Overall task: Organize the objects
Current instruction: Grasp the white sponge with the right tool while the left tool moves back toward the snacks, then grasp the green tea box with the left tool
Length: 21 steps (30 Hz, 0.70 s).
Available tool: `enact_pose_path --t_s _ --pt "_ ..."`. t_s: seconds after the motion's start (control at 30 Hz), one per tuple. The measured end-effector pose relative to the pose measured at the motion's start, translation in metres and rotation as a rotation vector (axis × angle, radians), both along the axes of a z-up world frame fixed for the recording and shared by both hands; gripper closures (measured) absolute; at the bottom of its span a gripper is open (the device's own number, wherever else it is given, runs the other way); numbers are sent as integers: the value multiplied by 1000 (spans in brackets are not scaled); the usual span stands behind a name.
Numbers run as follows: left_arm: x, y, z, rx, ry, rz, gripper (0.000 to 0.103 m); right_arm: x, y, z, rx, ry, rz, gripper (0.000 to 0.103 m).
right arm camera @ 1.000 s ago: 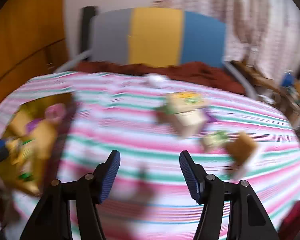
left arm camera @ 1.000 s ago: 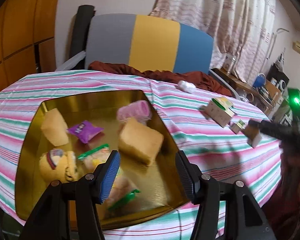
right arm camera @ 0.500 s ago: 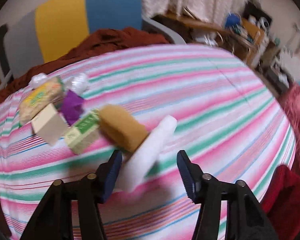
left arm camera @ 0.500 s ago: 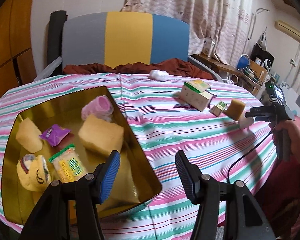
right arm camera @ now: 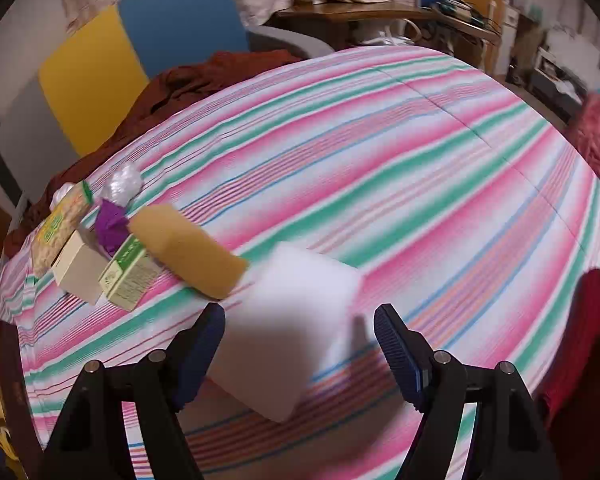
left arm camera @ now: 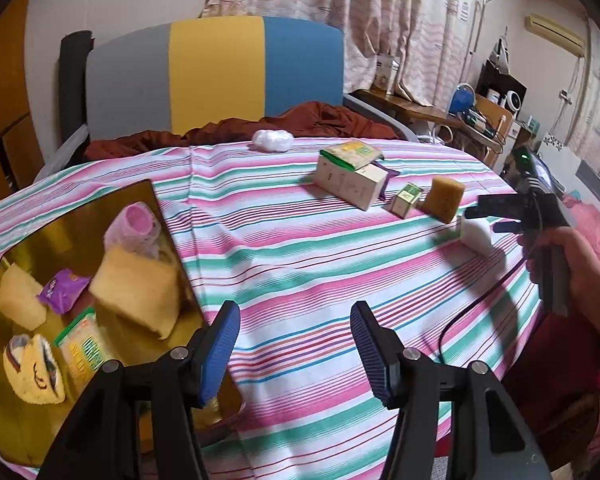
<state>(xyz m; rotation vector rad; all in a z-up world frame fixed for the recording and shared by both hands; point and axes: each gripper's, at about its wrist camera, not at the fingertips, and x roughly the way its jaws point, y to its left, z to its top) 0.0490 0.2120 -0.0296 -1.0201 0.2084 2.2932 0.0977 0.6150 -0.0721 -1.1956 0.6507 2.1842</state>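
Left wrist view: left gripper (left arm camera: 294, 344) hung over the desk (left arm camera: 300, 264) beside the gold tray (left arm camera: 32, 432) at left, jaws fairly wide, holding nothing. White foam block (right arm camera: 288, 332) lay far right, long axis running near-to-far between the right gripper (right arm camera: 300, 350) jaws, which were opening; left pad seemed at its edge, right pad clear. Right hand (left arm camera: 572, 264) was nearer.
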Motion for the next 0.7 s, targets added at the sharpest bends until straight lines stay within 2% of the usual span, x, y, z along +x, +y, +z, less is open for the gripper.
enact_pose_path --t_s 0.13,0.2,0.37,0.53,0.7 --pt "-1 22 3 -18 14 -42 45 -13 -9 -14 33 -70 33 26" --pt "-2 35 3 -21 13 -68 45 -13 -10 -22 32 -113 51 31" --pt "-13 73 1 -29 -3 -113 45 -5 -6 -16 9 -84 44 40" --pt "-25 118 -5 -51 -5 -161 45 5 2 -4 0 -33 4 40" --pt "-35 165 -9 -52 28 -216 45 11 10 2 -23 7 -17 40"
